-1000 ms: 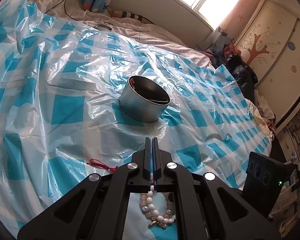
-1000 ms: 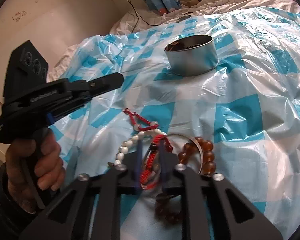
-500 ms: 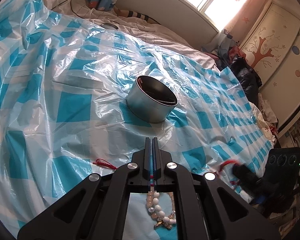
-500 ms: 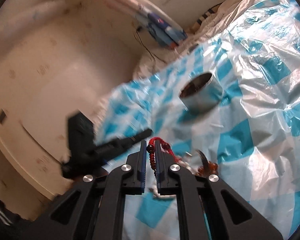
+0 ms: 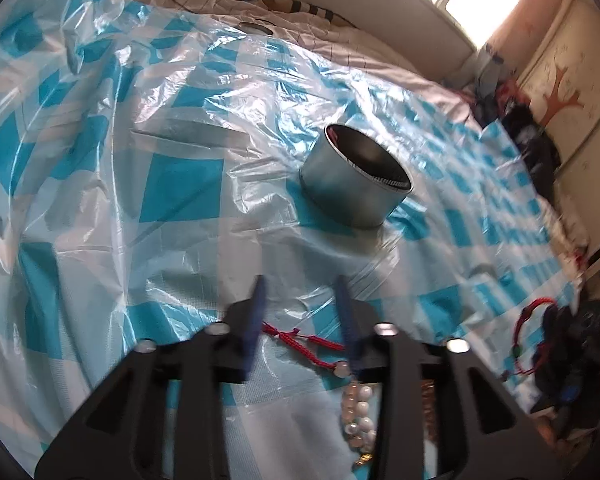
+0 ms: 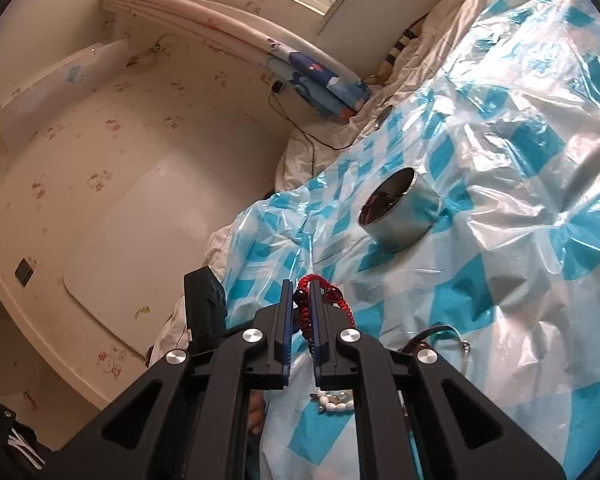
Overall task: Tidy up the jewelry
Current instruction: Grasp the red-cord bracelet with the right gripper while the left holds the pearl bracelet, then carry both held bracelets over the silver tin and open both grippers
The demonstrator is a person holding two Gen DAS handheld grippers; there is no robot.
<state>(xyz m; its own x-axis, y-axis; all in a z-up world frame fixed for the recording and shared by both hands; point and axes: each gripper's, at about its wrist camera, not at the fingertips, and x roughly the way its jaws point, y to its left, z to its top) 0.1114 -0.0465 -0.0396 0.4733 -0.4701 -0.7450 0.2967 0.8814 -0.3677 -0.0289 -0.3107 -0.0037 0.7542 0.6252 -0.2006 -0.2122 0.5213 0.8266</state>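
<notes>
My left camera looks steeply down, close over the sheet (image 5: 180,184); right camera looks nearly level; both catch the tin (image 5: 352,188) (image 6: 400,216).

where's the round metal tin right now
The metal tin stands upright on the blue-and-white checked plastic sheet covering the bed, ahead of both grippers; in the right wrist view it sits up and right of the right gripper.

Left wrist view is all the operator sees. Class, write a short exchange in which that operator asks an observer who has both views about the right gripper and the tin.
Operator: Is the right gripper actually holding something?
Observer: Yes. Its jaws are shut on the red bracelet.
Operator: Is the tin empty? Its inside looks dark to me.
Observer: No. In the right wrist view, something dark and reddish lies inside; I cannot tell what.
</notes>
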